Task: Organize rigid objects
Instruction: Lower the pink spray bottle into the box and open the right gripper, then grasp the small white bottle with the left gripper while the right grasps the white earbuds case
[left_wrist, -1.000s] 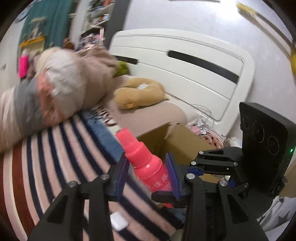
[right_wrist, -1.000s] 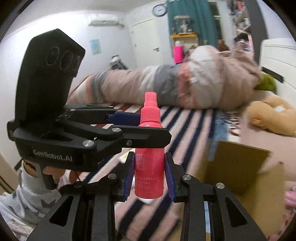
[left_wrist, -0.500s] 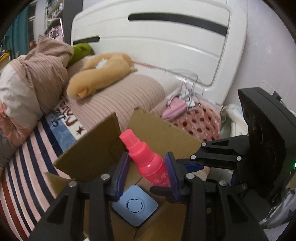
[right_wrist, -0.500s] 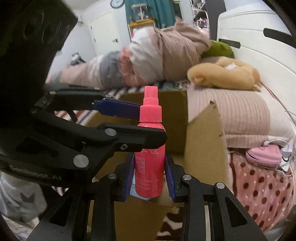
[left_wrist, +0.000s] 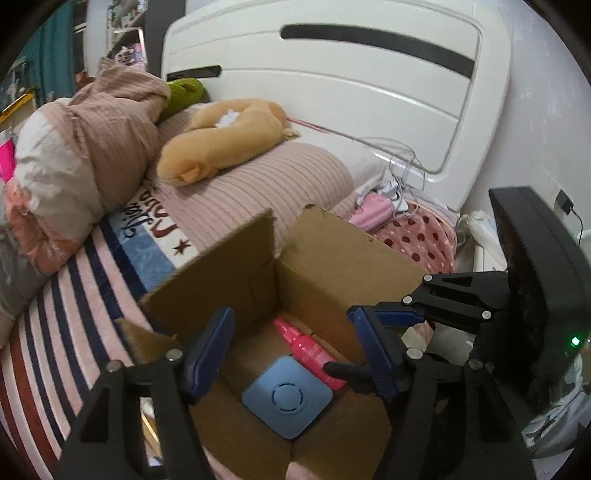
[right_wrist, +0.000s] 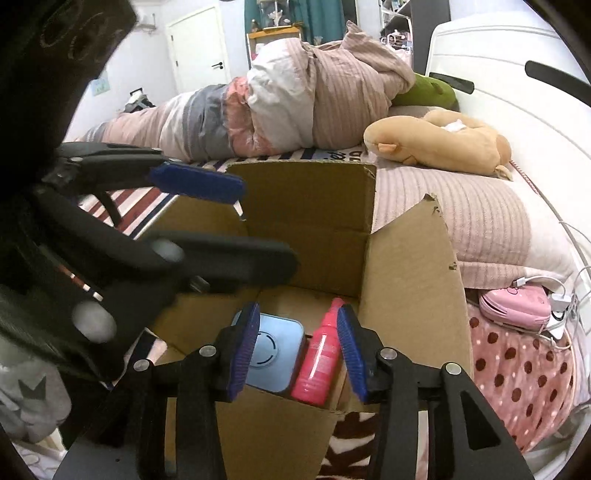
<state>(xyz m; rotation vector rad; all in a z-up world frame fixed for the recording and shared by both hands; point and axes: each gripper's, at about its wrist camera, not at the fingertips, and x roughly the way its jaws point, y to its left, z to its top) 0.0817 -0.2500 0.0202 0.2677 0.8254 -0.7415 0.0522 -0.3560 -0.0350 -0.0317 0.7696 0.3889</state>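
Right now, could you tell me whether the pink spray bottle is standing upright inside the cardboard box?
No, the pink spray bottle lies on its side on the floor of the cardboard box, beside the blue square device.

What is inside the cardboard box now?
Inside the box lie a pink spray bottle and a blue square device, side by side on the bottom. The near corners of the floor are hidden by flaps and grippers.

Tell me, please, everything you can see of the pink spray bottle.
The pink spray bottle looks like glossy plastic, with a narrow nozzle cap, a wider body and a printed label. It lies tilted on the floor of the open cardboard box, against the blue square device. No gripper touches it.
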